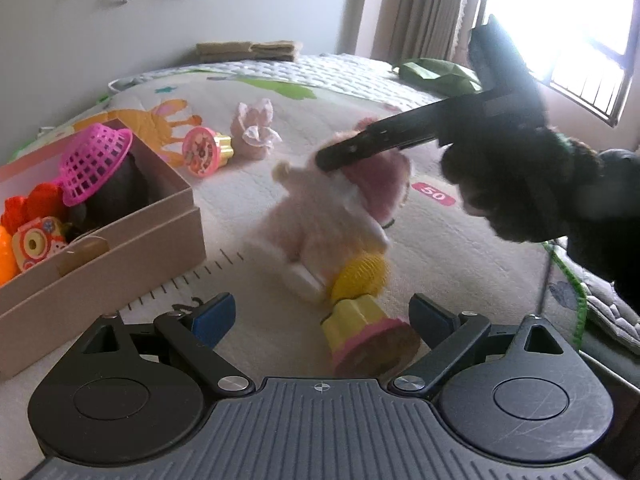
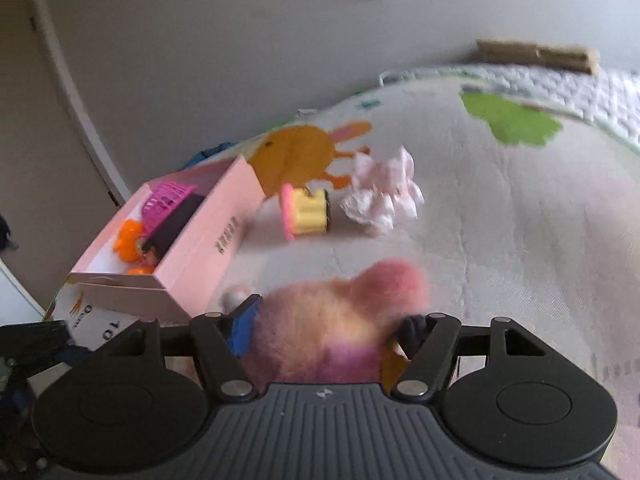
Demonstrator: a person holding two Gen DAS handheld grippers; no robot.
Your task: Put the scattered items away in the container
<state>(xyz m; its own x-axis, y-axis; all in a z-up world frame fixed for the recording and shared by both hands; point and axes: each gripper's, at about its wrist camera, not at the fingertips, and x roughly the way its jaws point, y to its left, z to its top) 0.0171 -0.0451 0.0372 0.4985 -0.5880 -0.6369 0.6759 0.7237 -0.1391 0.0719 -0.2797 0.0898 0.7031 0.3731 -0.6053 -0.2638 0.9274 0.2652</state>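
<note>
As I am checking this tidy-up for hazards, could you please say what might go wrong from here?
The right hand-held gripper holds the pink plush toy only by its head, so it may slip free. Its body hangs close to the yellow toy between the fingers of the open left hand-held gripper and could knock it. The box already holds a pink basket and other toys; the bulky plush may not fit.

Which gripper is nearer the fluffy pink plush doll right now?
Right. The right gripper has the fluffy pink plush doll between its fingers; the left gripper sits back, open around a yellow-and-pink toy.
</note>
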